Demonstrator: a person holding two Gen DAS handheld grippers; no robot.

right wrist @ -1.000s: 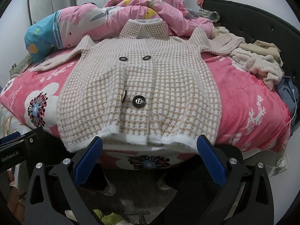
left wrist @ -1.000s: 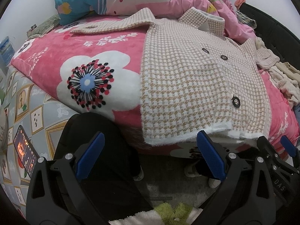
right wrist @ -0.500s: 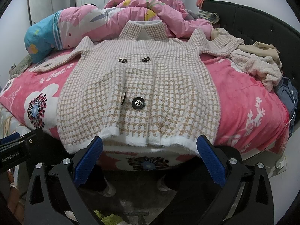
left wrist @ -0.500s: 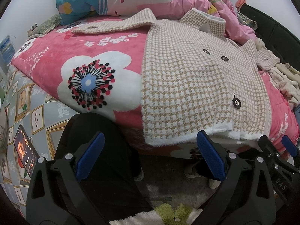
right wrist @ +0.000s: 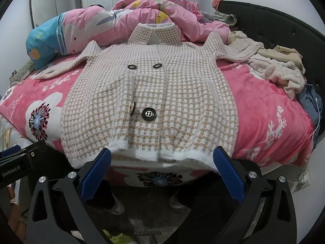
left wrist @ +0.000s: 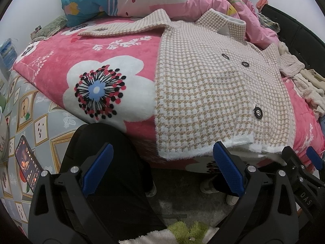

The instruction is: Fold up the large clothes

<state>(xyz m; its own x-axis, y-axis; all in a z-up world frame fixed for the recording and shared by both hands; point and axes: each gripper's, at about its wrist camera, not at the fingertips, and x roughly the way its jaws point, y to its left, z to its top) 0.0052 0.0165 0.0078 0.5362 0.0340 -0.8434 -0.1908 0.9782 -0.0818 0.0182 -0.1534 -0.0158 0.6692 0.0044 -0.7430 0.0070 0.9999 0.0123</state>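
Beige houndstooth coat (right wrist: 150, 93) flat on pink blanket (right wrist: 268, 109); left gripper (left wrist: 162, 172), right gripper (right wrist: 160, 174) jaws wide apart, empty.

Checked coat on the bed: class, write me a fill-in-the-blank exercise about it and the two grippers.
1. The checked coat lies spread flat on a ____ floral blanket.
2. The coat's buttons are ____ in colour.
3. The left gripper and the right gripper are both ____.
4. The coat's hem is trimmed in ____.

Missing words: pink; black; open; white
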